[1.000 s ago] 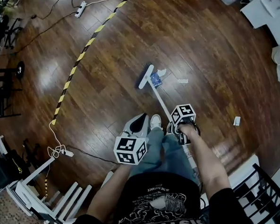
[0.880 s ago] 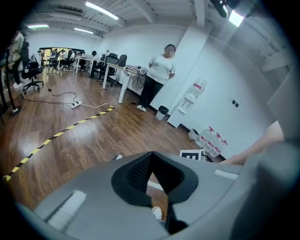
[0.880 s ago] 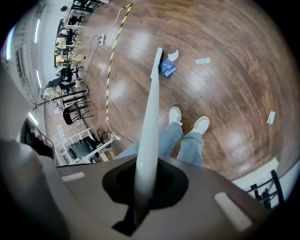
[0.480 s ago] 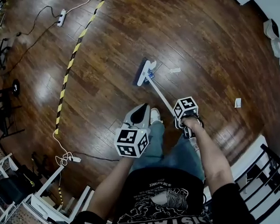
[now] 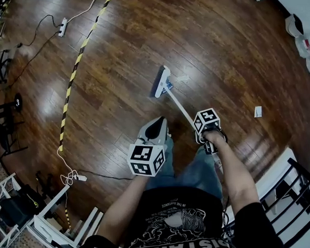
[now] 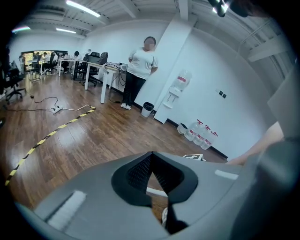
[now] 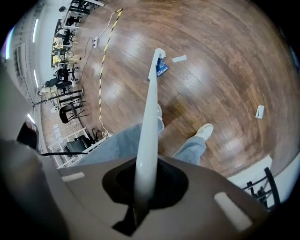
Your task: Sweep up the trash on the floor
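Note:
In the head view my right gripper is shut on the white broom handle. The handle slopes down to the broom head on the wooden floor. A blue wrapper lies against the head, and a small white scrap lies just to its right. Another white scrap lies far right. In the right gripper view the handle runs between the jaws to the broom head, beside the wrapper. My left gripper hovers over the person's legs, shut on nothing.
A yellow-black tape line crosses the floor at left, with a power strip and cables beyond it. White racks stand at lower left and a black frame at lower right. Water bottles line the right wall. A person stands by the far wall.
The broom head has drawn closer to the small white scrap, with the blue wrapper still against it. Both grippers have kept their places and states.

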